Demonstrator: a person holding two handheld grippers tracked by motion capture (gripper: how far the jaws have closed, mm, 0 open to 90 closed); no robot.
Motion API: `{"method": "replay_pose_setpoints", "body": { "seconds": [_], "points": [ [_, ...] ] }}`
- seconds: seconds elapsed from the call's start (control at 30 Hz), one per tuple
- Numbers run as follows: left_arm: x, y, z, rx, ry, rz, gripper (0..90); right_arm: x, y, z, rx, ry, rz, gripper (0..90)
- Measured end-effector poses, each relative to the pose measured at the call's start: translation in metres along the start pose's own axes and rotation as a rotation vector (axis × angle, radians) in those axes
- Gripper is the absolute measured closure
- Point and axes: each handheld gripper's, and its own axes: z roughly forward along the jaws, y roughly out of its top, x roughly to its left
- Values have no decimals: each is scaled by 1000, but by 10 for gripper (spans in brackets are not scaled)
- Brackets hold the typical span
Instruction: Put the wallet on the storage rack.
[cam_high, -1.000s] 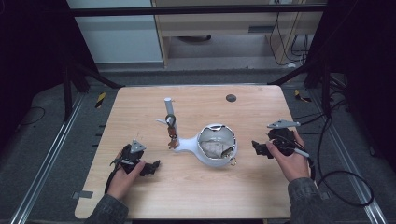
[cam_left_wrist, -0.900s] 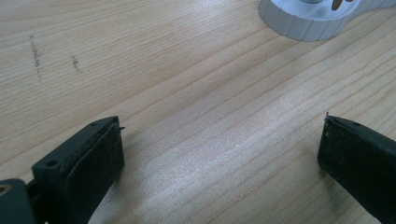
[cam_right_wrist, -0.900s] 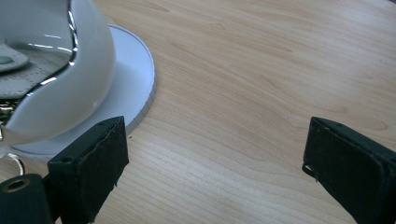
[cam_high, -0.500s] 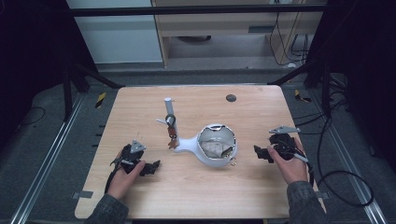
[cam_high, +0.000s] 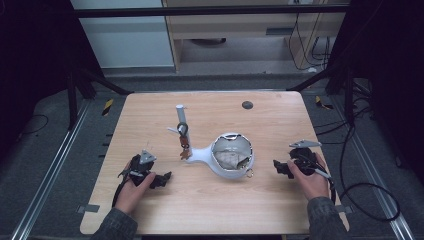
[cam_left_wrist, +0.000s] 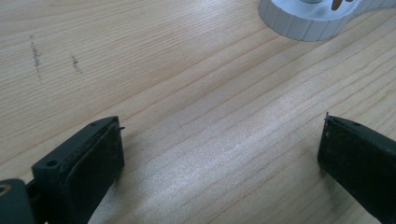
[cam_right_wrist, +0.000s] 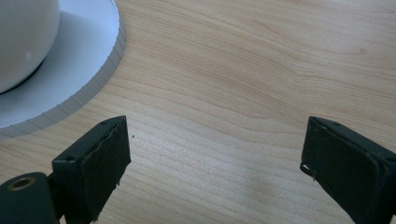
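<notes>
A white stand lies on the wooden table (cam_high: 210, 210): a round open shell (cam_high: 231, 155) with something crumpled inside, joined by a neck to an upright white post (cam_high: 180, 117). A bunch of keys (cam_high: 184, 145) hangs at the post. My left gripper (cam_high: 162, 180) rests low on the table, left of the stand, with its jaws open over bare wood (cam_left_wrist: 222, 140). On the other side of the shell my right gripper (cam_high: 279, 167) stands open, nothing between its pads (cam_right_wrist: 217, 140). The stand's ribbed white base (cam_right_wrist: 79, 60) lies just beyond the right gripper's left jaw.
A small dark disc (cam_high: 247, 105) lies near the table's far edge. Cables (cam_high: 370, 200) trail off the right side onto the floor. Metal rails (cam_high: 45, 180) run along both sides of the table. Bare wood lies in front of the stand.
My right gripper has sunk toward the table beside the shell. The left gripper and the stand have kept still.
</notes>
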Motion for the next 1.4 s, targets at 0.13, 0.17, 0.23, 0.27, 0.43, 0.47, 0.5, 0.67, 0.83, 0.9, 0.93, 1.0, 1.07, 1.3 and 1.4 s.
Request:
{"method": "replay_pose_setpoints", "body": {
  "seconds": [0.13, 0.17, 0.23, 0.27, 0.43, 0.47, 0.5, 0.67, 0.83, 0.9, 0.93, 1.0, 1.07, 1.3, 1.4],
  "points": [
    [0, 0, 0, 0, 0, 0, 0, 1, -4, 3, 3, 7, 5, 76],
    [0, 0, 0, 0, 0, 0, 0, 2, -5, 4, 2, 13, 7, 71],
    [0, 0, 0, 0, 0, 0, 0, 3, -6, 6, 2, 21, 15, 63],
    [0, 0, 0, 0, 0, 0, 0, 3, -7, 7, 5, 26, 14, 57],
    [0, 0, 0, 0, 0, 0, 0, 6, -7, 13, 0, 31, 28, 47],
    [0, 0, 0, 0, 0, 0, 0, 7, -7, 14, -3, 24, 29, 45],
    [0, 0, 0, 0, 0, 0, 0, 7, -7, 15, -6, 26, 35, 45],
    [0, 0, 0, 0, 0, 0, 0, 8, -8, 22, -12, 26, 53, 45],
    [0, 0, 0, 0, 0, 0, 0, 10, -9, 27, -9, 29, 58, 45],
    [0, 0, 0, 0, 0, 0, 0, 10, -9, 28, -9, 28, 59, 45],
    [0, 0, 0, 0, 0, 0, 0, 10, -9, 28, -10, 29, 56, 45],
    [0, 0, 0, 0, 0, 0, 0, 11, -10, 29, -7, 27, 58, 45],
    [0, 0, 0, 0, 0, 0, 0, 11, -11, 30, -4, 33, 59, 45],
    [0, 0, 0, 0, 0, 0, 0, 14, -17, 35, -24, 8, 55, 42],
    [0, 0, 0, 0, 0, 0, 0, 16, -19, 35, -40, -12, 44, 42]
  ]
}}
